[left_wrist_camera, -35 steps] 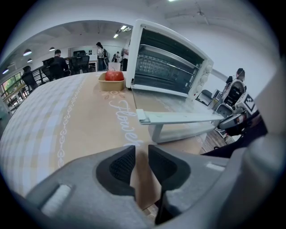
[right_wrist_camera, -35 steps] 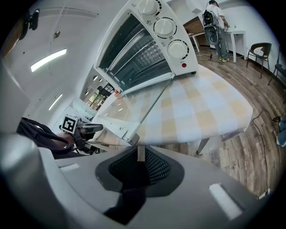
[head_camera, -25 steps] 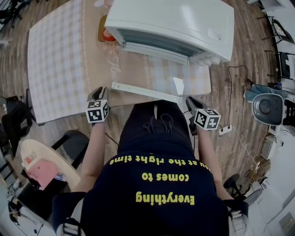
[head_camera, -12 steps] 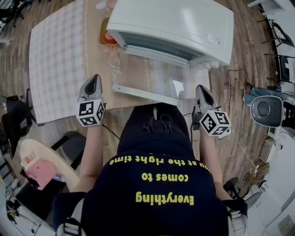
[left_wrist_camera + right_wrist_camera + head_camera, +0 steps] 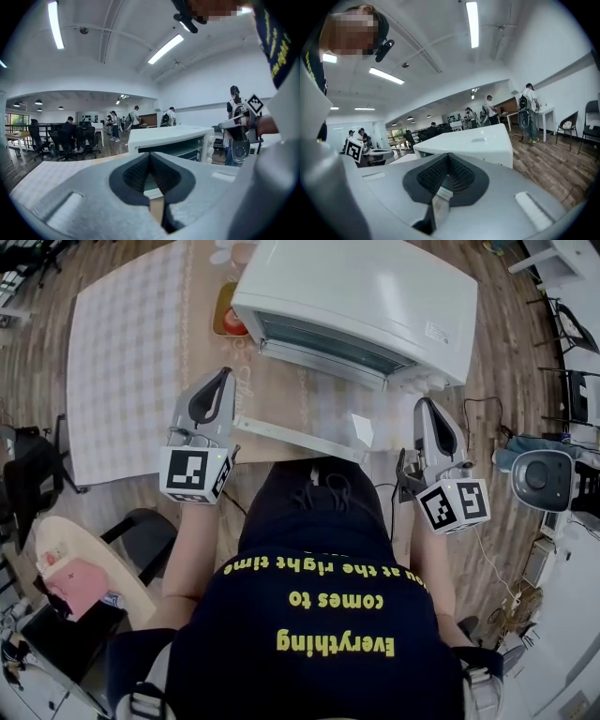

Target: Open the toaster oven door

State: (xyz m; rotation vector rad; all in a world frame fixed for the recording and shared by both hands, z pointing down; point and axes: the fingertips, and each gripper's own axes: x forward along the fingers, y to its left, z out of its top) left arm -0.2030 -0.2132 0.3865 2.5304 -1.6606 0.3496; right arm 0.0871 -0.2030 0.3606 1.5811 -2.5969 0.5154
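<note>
The white toaster oven stands at the table's far side, and its glass door lies folded down flat toward me, with the handle bar at the near edge. My left gripper hovers left of the door, shut and empty. My right gripper hovers right of the door, also shut and empty. Neither touches the oven. In the left gripper view the shut jaws point at the oven. The right gripper view shows its shut jaws below the oven's white top.
A checked tablecloth covers the table. A plate with a red thing sits behind the oven's left corner. A black chair and a round stool stand at the left, a grey fan at the right.
Both grippers have risen from the table's near edge and swung forward, now pointing at the oven on either side of the open door. The door has not moved.
</note>
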